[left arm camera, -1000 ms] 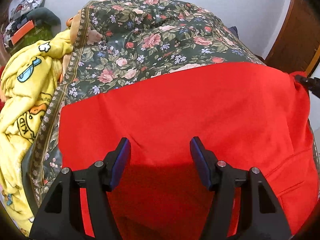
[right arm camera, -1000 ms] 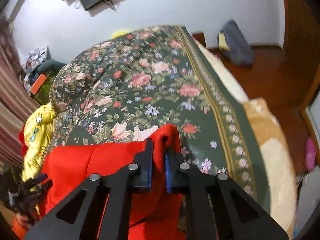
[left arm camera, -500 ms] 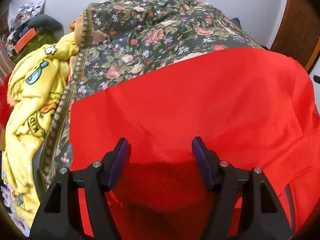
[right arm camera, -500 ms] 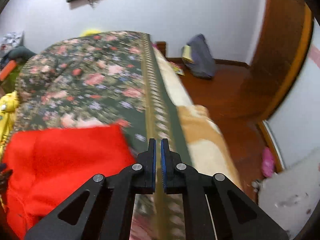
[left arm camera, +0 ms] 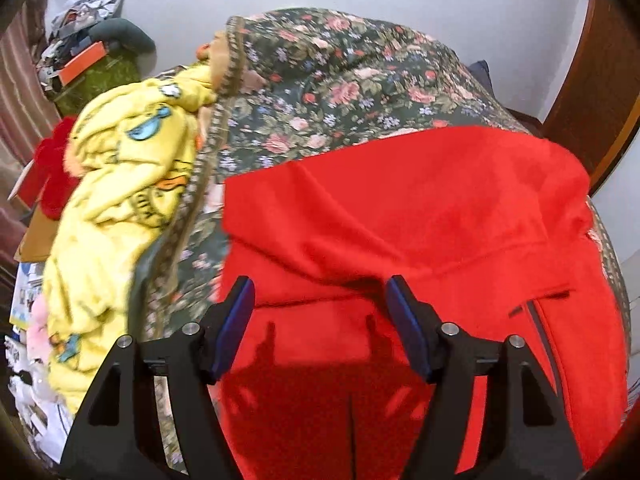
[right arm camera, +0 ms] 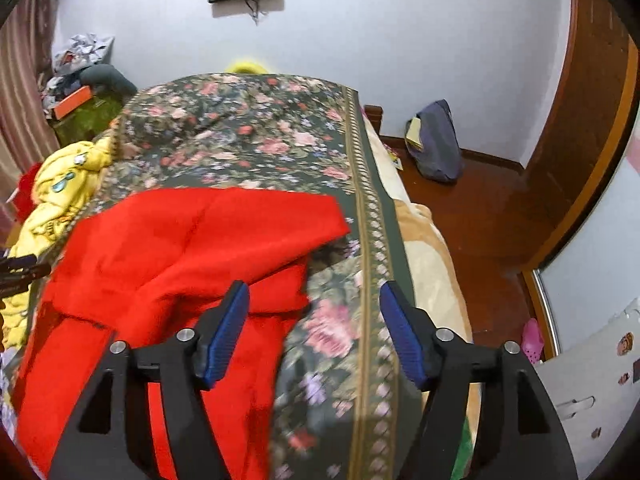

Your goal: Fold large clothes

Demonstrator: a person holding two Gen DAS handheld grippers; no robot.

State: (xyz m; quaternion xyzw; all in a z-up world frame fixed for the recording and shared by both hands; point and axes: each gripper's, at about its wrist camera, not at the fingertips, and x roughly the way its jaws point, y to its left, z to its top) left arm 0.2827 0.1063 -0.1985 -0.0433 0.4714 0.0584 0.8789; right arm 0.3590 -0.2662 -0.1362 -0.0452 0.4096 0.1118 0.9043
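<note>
The bed under its dark green floral bedspread is filling most of both views, running away from me toward the white wall. A crumpled yellow cartoon-print blanket is lying along the bed's left edge, just beside the spread's patterned border.

The large bright red fleece garment is lying on the bedspread at the near end of the bed. Its upper part is sitting folded over the lower part, leaving a loose, rumpled flap with a shadowed fold line running across it. A dark zipper and a slit pocket are showing on the lower right of the cloth in the left wrist view. From the right wrist view, the garment is covering the left half of the near bed, with its right edge ending short of the spread's border stripe.

My left tongs are hovering spread wide over the red cloth, pinching nothing. My right tongs are also gaping wide and empty, with the left blue pad over the garment's edge and the right one over the bedspread.
</note>
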